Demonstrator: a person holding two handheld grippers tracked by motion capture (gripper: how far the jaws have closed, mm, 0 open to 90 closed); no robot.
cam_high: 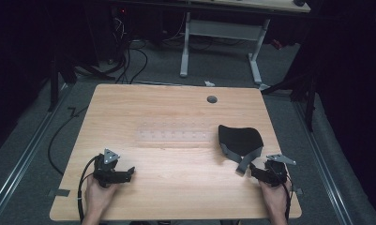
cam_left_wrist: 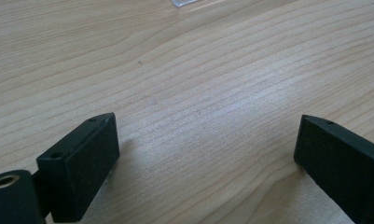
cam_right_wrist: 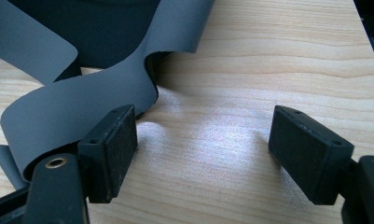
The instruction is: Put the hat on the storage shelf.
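Note:
A black cloth piece [cam_high: 239, 139] with grey straps [cam_high: 244, 160] lies on the right part of the wooden table [cam_high: 176, 112]. My right gripper [cam_high: 254, 169] rests on the table just below the strap ends, held by a hand. In the right gripper view the right gripper [cam_right_wrist: 203, 140] is open with bare wood between its jaws, and a grey strap [cam_right_wrist: 82, 102] curls past the outer side of the left jaw, with the black cloth [cam_right_wrist: 110, 32] beyond. My left gripper [cam_high: 129, 172] sits at the front left. In its own view the left gripper [cam_left_wrist: 208, 149] is open over bare wood.
A clear, faintly marked strip [cam_high: 174, 136] lies across the table's middle; its corner [cam_left_wrist: 182, 2] shows in the left gripper view. A grey grommet hole [cam_high: 212, 99] sits near the far edge. Beyond the table stand a white desk frame [cam_high: 221, 33] and floor cables [cam_high: 129, 61].

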